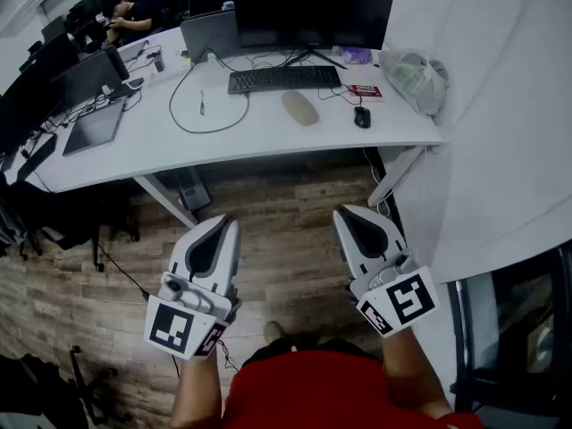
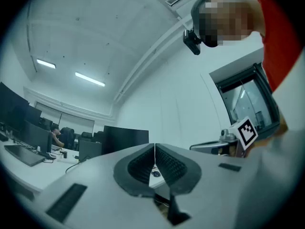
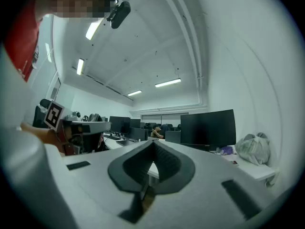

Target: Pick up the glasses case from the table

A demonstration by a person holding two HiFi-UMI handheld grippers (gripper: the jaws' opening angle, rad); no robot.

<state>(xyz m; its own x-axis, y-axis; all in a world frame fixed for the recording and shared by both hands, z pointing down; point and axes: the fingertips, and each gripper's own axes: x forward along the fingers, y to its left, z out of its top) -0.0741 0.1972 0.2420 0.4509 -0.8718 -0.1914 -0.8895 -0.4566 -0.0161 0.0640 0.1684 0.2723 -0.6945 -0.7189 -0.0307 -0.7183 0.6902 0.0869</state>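
Glasses case [image 1: 300,107]: beige, smooth, oval, lying flat on white table [image 1: 268,139], just in front of keyboard [image 1: 283,79], left of mouse [image 1: 362,116]. L gripper [image 1: 227,223] & R gripper [image 1: 349,213]: jaws pressed together, nothing between, well short of table.

Losing the table [image 1: 268,137] past the left edge of the head view. Cutting off both forearms [image 1: 192,390] at the bottom edge, behind the left gripper [image 1: 229,222] and right gripper [image 1: 343,211]. Leaving the thin item [image 1: 202,103] inside the cable [image 1: 210,132] loop too small to identify. Masking much of the table behind the jaws in both gripper views.
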